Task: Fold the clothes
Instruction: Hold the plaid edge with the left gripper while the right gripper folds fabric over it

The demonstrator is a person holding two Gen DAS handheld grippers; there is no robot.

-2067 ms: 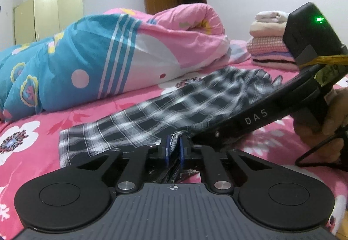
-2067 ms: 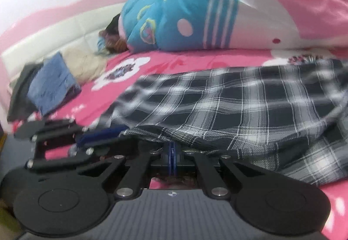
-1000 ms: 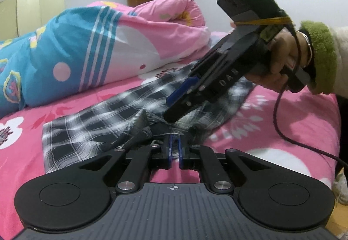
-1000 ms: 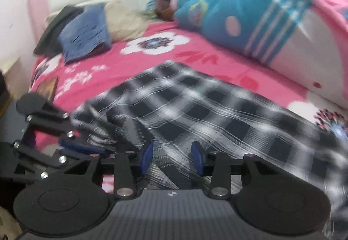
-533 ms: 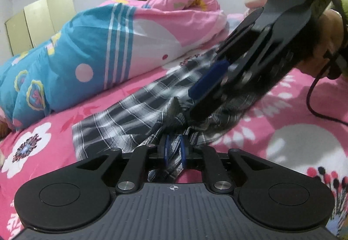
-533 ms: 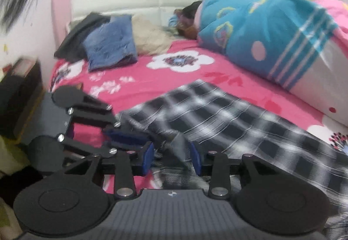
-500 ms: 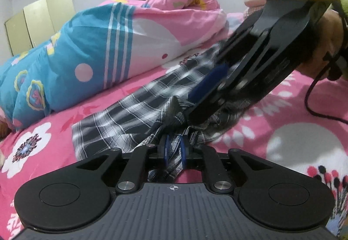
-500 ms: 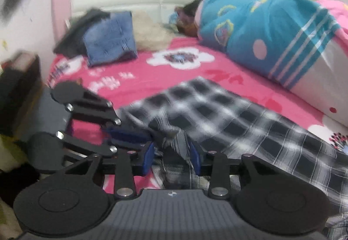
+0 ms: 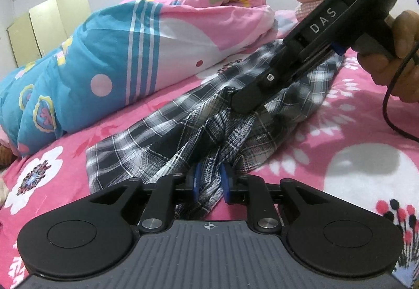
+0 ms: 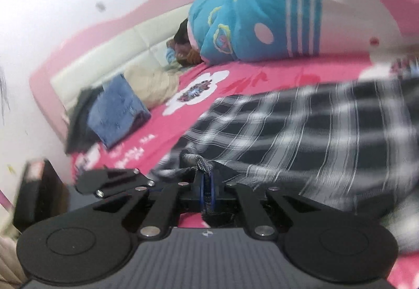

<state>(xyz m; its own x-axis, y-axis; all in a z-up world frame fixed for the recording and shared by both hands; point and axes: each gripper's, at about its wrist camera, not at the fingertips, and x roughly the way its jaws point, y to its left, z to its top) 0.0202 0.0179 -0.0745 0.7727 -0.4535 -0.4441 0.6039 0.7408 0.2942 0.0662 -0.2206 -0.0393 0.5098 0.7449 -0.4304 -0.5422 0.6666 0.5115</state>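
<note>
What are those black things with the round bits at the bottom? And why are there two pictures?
They are two grabbing tools a person holds, one in each hand, and each carries a camera, so you get two pictures. One picture looks along the left gripper, whose blue tips pinch a checked black-and-white garment. The other looks along the right gripper, also squeezed shut on that garment. In the left picture you see the right tool and the hand holding it. Everything lies on a pink flowery bed, beside a rolled blue-and-pink quilt.
</note>
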